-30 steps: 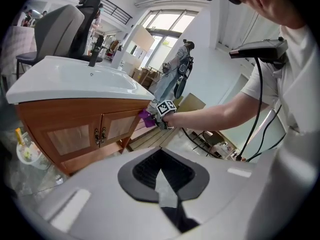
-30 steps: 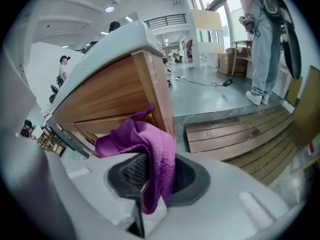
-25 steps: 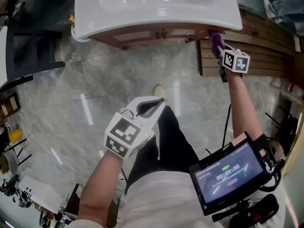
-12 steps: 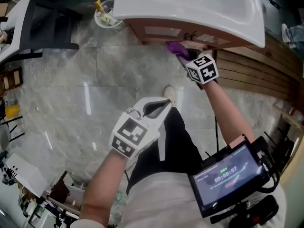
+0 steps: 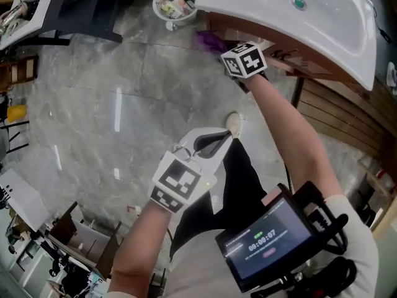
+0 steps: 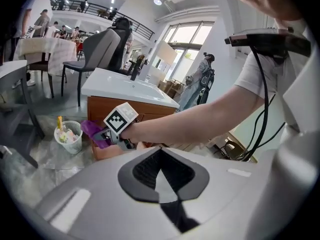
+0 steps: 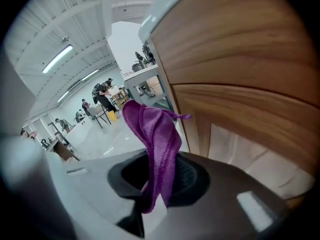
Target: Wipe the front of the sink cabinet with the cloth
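Two things bore print. Each gripper's cube carried black-and-white square patterns. The screen [image 5: 263,241] on the right forearm, at 5 o'clock in the head view, showed a row of digits too blurred to read surely.

At 11 o'clock a white basket [image 5: 175,0] of rubbish stood on the grey floor [image 5: 93,104], near the left end of the sink cabinet [image 7: 235,49]. Near the middle of the view the left gripper [image 5: 214,140] hung over the floor, well apart from the cabinet, with its fingers pressed together on nothing. At 12 o'clock the purple cloth [image 5: 211,41] was at the wooden front of the cabinet, close under the rim of the white sink [image 5: 322,17], which ran off toward 2 o'clock. Whether the cloth touched the wood could not be told. The right gripper [image 7: 156,184] pinched the lower part of the cloth between its fingers. In its own view the rest of the cloth stood up past the fingers, beside the wood grain.

A second before, the cloth had been at the cabinet's right end, and half a second before under the middle of the sink. It had since crossed to the left end, near the basket. The left gripper kept much the same place, fingers closed as before. In the head view the sink had slid from 12 o'clock toward 1 o'clock.
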{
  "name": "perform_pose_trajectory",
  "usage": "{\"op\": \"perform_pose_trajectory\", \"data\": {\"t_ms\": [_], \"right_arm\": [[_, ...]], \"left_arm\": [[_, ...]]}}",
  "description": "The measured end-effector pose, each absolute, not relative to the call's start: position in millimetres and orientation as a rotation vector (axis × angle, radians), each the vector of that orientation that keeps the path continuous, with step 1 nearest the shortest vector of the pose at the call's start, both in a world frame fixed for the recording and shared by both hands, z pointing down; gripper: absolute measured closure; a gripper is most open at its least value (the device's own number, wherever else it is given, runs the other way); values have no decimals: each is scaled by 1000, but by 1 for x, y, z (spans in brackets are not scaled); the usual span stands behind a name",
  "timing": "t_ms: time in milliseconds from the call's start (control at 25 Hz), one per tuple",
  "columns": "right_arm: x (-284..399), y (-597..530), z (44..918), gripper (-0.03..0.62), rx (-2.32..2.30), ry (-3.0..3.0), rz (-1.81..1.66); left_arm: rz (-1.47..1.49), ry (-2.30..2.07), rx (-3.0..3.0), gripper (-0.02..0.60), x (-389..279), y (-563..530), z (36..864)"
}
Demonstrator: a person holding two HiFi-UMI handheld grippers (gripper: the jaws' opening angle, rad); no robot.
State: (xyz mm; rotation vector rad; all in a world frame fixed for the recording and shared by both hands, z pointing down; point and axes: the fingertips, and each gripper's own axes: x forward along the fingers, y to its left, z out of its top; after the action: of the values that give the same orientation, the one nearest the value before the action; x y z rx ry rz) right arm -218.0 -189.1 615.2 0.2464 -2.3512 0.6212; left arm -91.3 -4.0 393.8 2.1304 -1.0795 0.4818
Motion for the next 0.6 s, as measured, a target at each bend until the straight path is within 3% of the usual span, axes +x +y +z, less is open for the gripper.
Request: {"op": "perform_pose_trajectory", "data": {"t_ms": [240, 600], "right_arm": [[-215, -212, 630, 511, 358, -2320, 730], [-154, -230, 624, 511, 530, -2302, 836]], "left_arm": [[451, -1107, 2112, 575, -104, -1, 396], [458, -1033, 2157, 575, -82, 1, 393]]}}
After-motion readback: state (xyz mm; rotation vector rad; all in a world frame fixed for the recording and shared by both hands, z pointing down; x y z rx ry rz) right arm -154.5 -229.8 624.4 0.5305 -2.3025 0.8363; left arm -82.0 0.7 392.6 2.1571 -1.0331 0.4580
